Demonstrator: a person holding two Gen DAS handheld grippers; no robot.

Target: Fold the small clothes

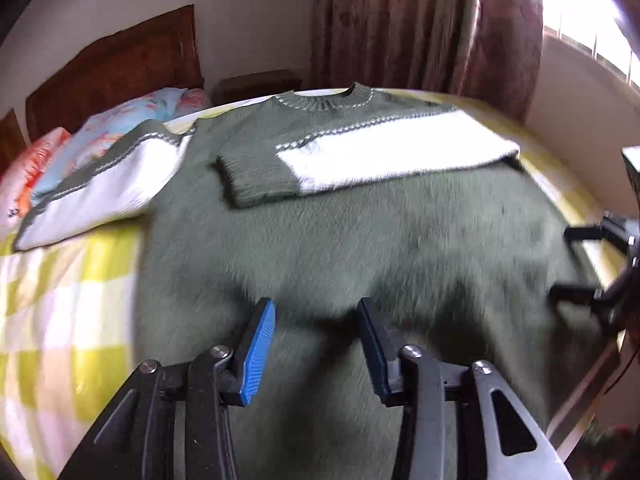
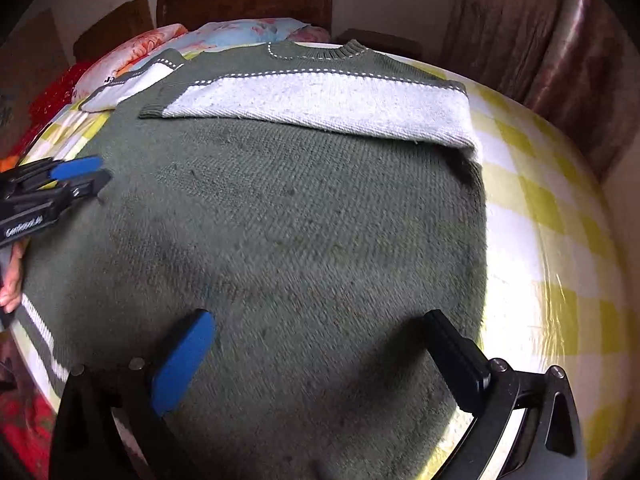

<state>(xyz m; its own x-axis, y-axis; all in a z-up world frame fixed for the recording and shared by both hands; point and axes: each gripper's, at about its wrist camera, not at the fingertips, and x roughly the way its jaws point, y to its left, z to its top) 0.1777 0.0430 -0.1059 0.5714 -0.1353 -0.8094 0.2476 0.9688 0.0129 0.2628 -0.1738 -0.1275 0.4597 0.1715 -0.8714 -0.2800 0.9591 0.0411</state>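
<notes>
The sweater (image 2: 280,220) is showing dark green knit, with a broad white band on each sleeve (image 2: 320,100) edged by white dashed stitching. The bedsheet (image 2: 540,200) is showing yellow-green and white checks. The pillows (image 1: 100,132) are wearing a light blue, pink and orange floral print. The curtain (image 1: 420,20) is showing reddish-brown with a faint flower pattern. The headboard (image 1: 120,64) is showing dark brown wood. Both tools are carrying blue pads (image 1: 260,352) on black frames.

The left black metal tool with blue ribbed pads (image 1: 316,344) hovers low with its 2 fingers spread apart, gripping nothing. The right black tool with blue pads (image 2: 320,356) likewise has its fingers wide apart and holds nothing. At the right wrist view's left edge, a bare hand (image 2: 10,280) holds the left tool's handle.
</notes>
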